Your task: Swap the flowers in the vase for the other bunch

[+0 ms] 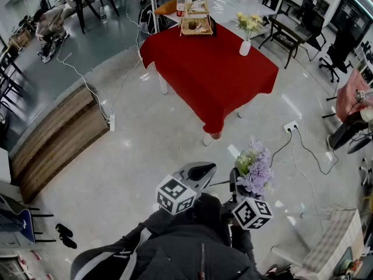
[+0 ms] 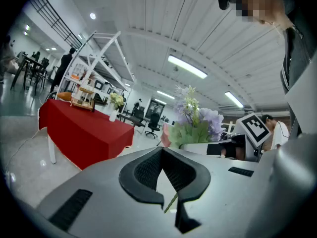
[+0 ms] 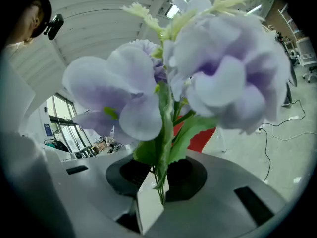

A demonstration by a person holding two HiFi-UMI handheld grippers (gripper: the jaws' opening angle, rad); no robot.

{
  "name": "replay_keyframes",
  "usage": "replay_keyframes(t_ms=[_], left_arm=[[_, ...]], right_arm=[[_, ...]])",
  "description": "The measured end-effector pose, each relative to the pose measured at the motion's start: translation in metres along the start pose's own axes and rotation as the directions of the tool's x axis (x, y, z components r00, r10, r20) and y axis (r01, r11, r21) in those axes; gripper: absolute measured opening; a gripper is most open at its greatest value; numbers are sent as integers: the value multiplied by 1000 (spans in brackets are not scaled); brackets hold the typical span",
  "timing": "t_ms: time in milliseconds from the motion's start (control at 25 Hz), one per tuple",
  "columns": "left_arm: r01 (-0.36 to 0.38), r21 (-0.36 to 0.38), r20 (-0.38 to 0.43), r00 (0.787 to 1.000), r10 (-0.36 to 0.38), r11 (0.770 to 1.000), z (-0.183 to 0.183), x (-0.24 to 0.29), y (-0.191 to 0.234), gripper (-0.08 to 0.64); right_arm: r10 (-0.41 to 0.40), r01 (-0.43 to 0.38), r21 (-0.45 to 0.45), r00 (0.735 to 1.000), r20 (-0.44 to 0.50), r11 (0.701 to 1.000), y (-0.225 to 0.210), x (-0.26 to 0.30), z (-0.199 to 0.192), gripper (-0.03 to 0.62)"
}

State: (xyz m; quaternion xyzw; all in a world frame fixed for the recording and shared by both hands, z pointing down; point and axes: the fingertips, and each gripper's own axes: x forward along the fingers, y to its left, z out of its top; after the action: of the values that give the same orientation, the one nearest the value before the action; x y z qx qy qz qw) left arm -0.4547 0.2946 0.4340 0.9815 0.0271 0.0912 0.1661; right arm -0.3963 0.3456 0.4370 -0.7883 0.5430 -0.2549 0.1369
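A red-clothed surface [image 1: 210, 69] stands across a pale polished floor [image 1: 145, 139] in an open workshop room, with a low wooden platform [image 1: 55, 136] to its left and black chairs [image 1: 335, 54] at the far right. On the surface sit a tiered stand [image 1: 196, 19] and, near the right-hand corner, a white vase [image 1: 245, 46] holding yellow flowers [image 1: 249, 22]. Close to the camera, the left gripper [image 2: 162, 152] has its jaws closed tip to tip; a thin green sliver shows in the slit below the tips, too slight to identify. Just to its right, the right gripper [image 3: 161, 182] carries the purple bunch [image 3: 198, 78] upright, with blooms and green leaves rising above the jaws and the stems running down between them. Those jaws stand only narrowly apart, clamped on the stems. The purple bunch is well apart from the vase and the surface.
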Motion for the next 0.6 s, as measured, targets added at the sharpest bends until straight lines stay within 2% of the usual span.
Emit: replay_keyframes(t_ms=[280,600], left_arm=[[-14,-14,-6,1000,13,1000,-3,-1,-2,9],[1,-33,-33,999,-2,999,-12,11,-1,9]], right_arm=[[7,-7,-20,1000,-16,1000,2,-3,-1,66],[-24,24,34,1000,-10,999,-14,-3,-5,66]])
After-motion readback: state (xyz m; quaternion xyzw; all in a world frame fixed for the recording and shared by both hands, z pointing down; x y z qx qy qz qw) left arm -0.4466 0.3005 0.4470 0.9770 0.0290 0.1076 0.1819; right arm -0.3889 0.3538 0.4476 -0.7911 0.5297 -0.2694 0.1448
